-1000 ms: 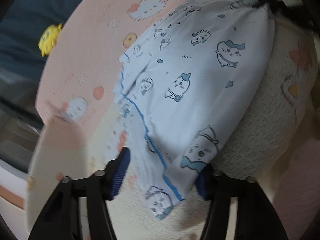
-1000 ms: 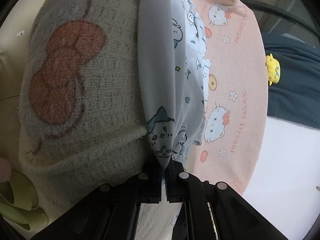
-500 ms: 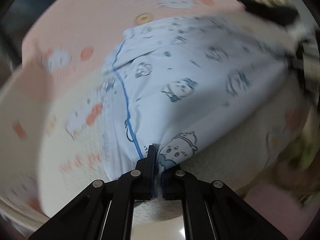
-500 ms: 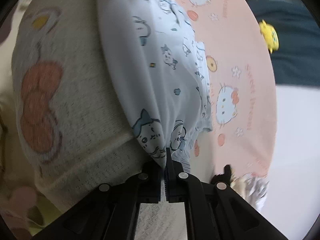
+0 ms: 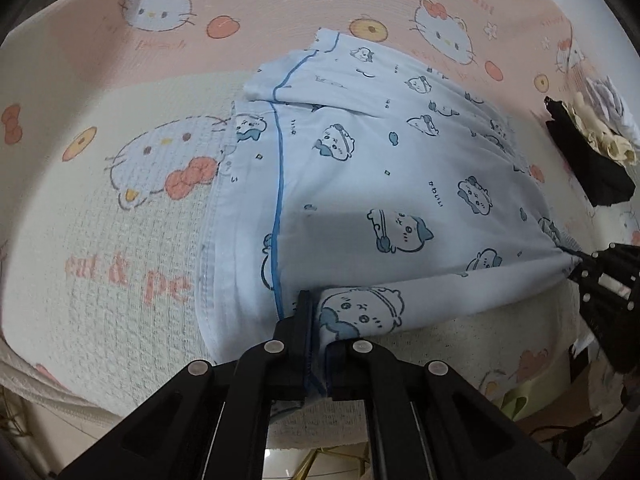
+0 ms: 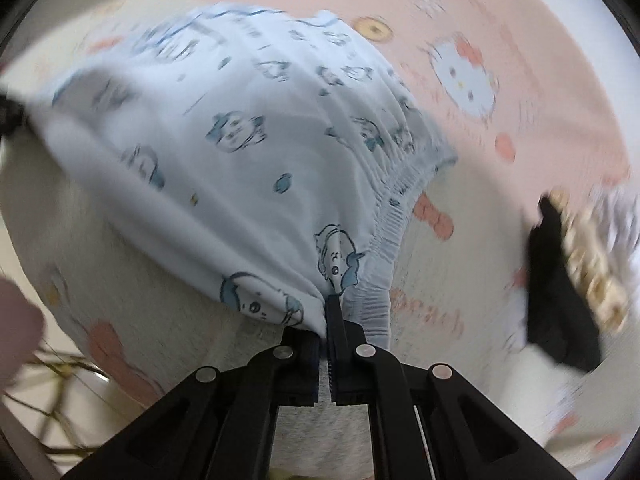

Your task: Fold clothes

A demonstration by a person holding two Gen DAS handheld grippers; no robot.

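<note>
Left wrist view: your left gripper [image 5: 316,354] and right gripper [image 5: 576,266] both pinch the pale-blue cartoon-print cotton garment [image 5: 384,184]; next, carry that clamped edge forward, away from you, to fold.

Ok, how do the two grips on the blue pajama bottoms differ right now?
The left gripper pinches the end with the dark blue piping, while the right gripper pinches the end by the gathered elastic waistband. The left view is sharp, the right view blurred. Both are shut on the pajama bottoms, lifting the near edge off the blanket.
</note>
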